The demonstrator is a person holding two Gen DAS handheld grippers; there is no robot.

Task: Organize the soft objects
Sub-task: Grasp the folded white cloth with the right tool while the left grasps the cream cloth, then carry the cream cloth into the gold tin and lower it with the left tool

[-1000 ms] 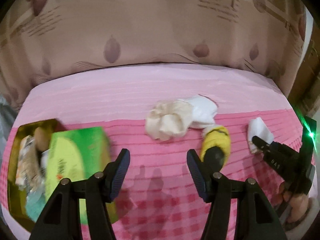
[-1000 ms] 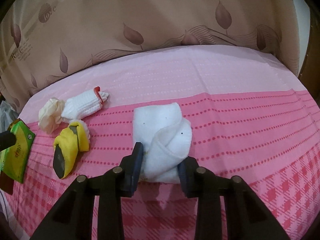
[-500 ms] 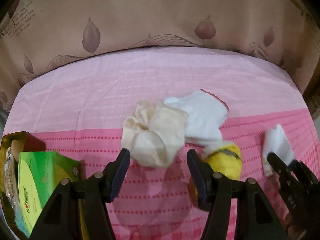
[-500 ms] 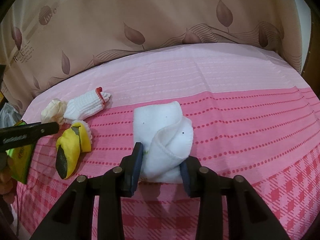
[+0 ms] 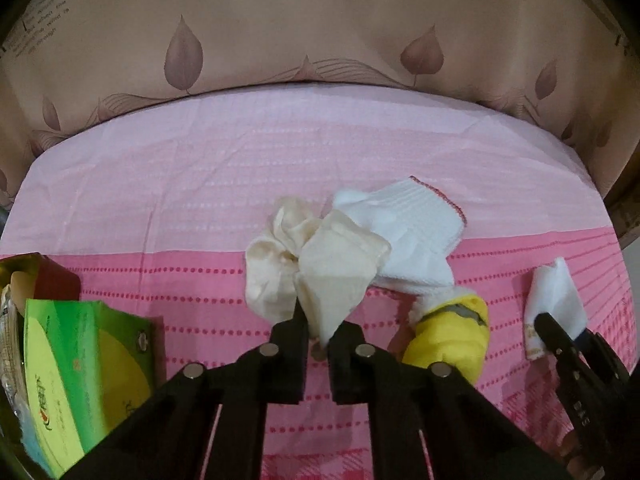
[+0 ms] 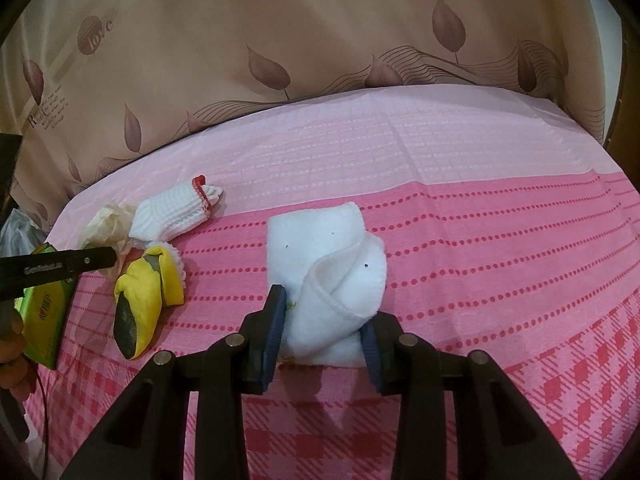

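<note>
We worked over a bed covered by a pink sheet, pale toward the leaf-printed curtain and checked nearer us. At its left edge sat a box with a green tissue pack standing in it, which we judged to be where the soft things belonged.

The largest loose piece was the folded white cloth, lying well apart from the rest on the dotted stripes. Our right gripper straddled its near end, jaws apart, the pads at the cloth's flanks; we could not tell whether they were already pressing. It looked thick, light and springy, so we judged a firm squeeze across the folded end would carry it without unrolling it.

Next came the white knit glove with its red-trimmed cuff, lying partly under the cream cloth. Our left gripper had its jaws nearly together, clamped on the lowest corner of that cream cloth. The fabric looked thin, limp and crumpled; taken by a corner it would probably trail, and we thought it might drag the glove it touched.

Smallest was the yellow glove, just beside the white one. It looked rubbery and smoother, so we judged it best pinched at a fold rather than on a flat face.
</note>
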